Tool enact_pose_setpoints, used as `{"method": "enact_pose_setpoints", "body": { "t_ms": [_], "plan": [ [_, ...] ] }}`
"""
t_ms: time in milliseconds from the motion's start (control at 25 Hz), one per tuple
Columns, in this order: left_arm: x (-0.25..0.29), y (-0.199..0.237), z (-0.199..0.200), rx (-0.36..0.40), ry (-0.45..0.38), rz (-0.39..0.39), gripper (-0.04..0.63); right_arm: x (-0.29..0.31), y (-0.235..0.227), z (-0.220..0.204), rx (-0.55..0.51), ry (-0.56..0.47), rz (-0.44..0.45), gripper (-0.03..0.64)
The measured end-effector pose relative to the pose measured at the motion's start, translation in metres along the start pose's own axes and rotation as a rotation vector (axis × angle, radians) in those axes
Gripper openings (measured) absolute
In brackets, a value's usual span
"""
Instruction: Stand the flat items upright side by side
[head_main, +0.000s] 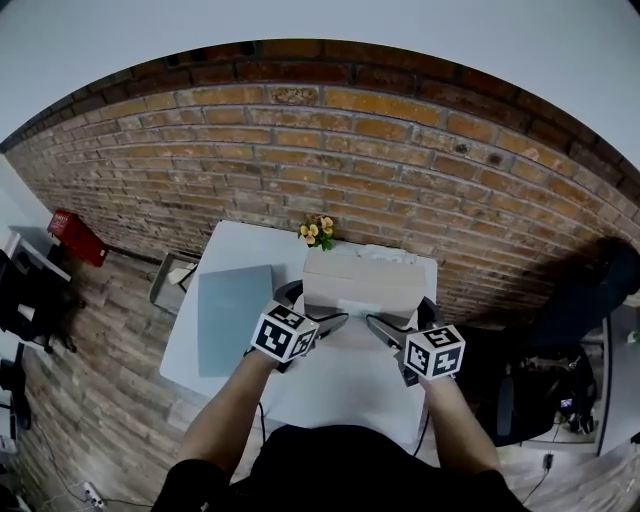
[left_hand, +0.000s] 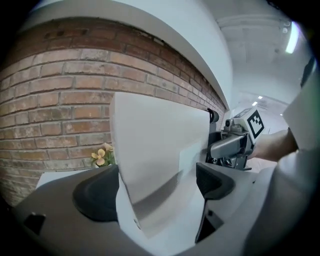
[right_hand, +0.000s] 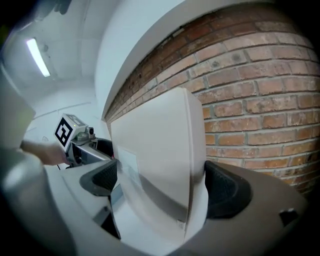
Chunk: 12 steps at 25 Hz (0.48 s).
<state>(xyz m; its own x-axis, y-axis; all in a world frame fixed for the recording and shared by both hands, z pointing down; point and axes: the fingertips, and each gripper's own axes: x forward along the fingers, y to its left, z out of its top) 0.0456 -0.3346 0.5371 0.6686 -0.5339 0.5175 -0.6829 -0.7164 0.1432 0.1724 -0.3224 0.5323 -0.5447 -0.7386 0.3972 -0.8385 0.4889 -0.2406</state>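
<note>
- Head view: the left gripper (head_main: 338, 321) and the right gripper (head_main: 375, 324) each clamp one end of a white box (head_main: 362, 283). They hold it on edge over the middle of the white worktop (head_main: 330, 400), towards its back edge. Whether it touches the worktop cannot be told. A grey-blue panel (head_main: 234, 318) lies flat by the left edge. Yellow flowers (head_main: 318, 231) sit at the back edge, against the brick wall (head_main: 330, 150).
- Left gripper view: the box stands upright between the jaws, with both pads (left_hand: 97, 192) pressed against its faces. The right gripper shows at its far end.
- Right gripper view: the jaws grasp the box's other end, one pad on each face. The left gripper shows beyond.
</note>
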Motion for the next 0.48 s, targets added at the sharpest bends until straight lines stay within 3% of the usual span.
{"method": "enact_pose_setpoints", "body": {
  "t_ms": [280, 480],
  "plan": [
    [-0.011, -0.005, -0.002, 0.04, -0.063, -0.009, 0.508, -0.012, 0.006, 0.0, -0.013, -0.039, 0.037, 0.539],
    [-0.018, -0.004, -0.007, 0.059, -0.041, -0.043, 0.502, -0.017, 0.006, -0.003, -0.044, -0.032, 0.061, 0.509]
  ]
}}
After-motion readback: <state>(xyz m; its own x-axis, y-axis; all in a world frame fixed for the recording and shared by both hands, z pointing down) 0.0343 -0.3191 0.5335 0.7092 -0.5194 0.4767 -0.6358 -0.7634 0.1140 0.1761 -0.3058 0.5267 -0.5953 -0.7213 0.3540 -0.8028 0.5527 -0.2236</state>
